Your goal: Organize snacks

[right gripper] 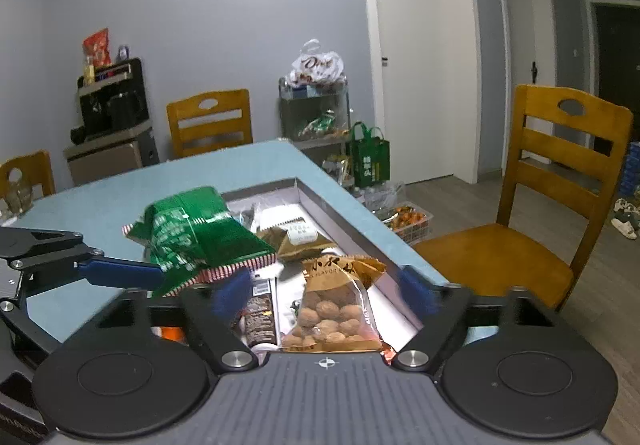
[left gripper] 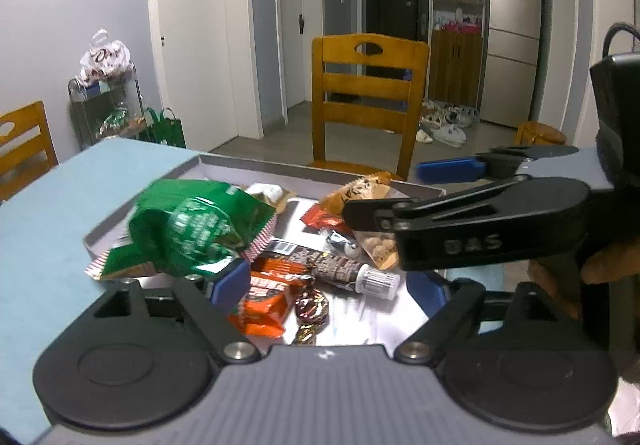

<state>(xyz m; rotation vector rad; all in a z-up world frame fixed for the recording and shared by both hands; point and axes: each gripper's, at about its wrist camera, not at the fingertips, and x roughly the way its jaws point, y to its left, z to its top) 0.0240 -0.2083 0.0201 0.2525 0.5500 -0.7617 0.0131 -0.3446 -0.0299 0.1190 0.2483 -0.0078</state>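
Shallow grey tray (left gripper: 256, 165) sits on a light-blue worktop (left gripper: 60, 205), near its far corner. Snacks lie loose inside the tray.

Left gripper (left gripper: 328, 289): jaws spread wide, nothing clamped. Its left blue pad (left gripper: 230, 283) touches or nearly touches the lower edge of the green snack bag (left gripper: 192, 229); contact cannot be settled. The bag is blurred in both views and rests at the tray's left side, with its red-and-white crimped edge hanging over the tray rim. Between the spread pads, on the tray floor: orange-wrapped bars (left gripper: 268, 297), a dark foil candy (left gripper: 312, 305), and a brown tube with a white ribbed cap (left gripper: 344, 269) lying on its side.

Right gripper (right gripper: 328, 289): jaws also released and wide, with blue pads blurred. A clear-fronted bag of round brown nuts (right gripper: 336, 309) lies in the tray between them, touched by neither pad. Beyond it sit a tan triangular packet (right gripper: 300, 243) and a white-labelled packet (right gripper: 280, 219).

From the left wrist view the right gripper (left gripper: 400, 189) comes in from the right edge, over the tray's right side, above the nut bag (left gripper: 380, 249) and a red wrapper (left gripper: 324, 219). A fingertip (left gripper: 608, 265) shows behind its handle. From the right wrist view the left gripper's blue finger (right gripper: 120, 271) lies against the green snack bag (right gripper: 200, 233).

Behind: a wooden chair (left gripper: 368, 101) stands at the worktop's far edge, and a wire rack (right gripper: 316, 113) against the wall holds a white shopping bag.
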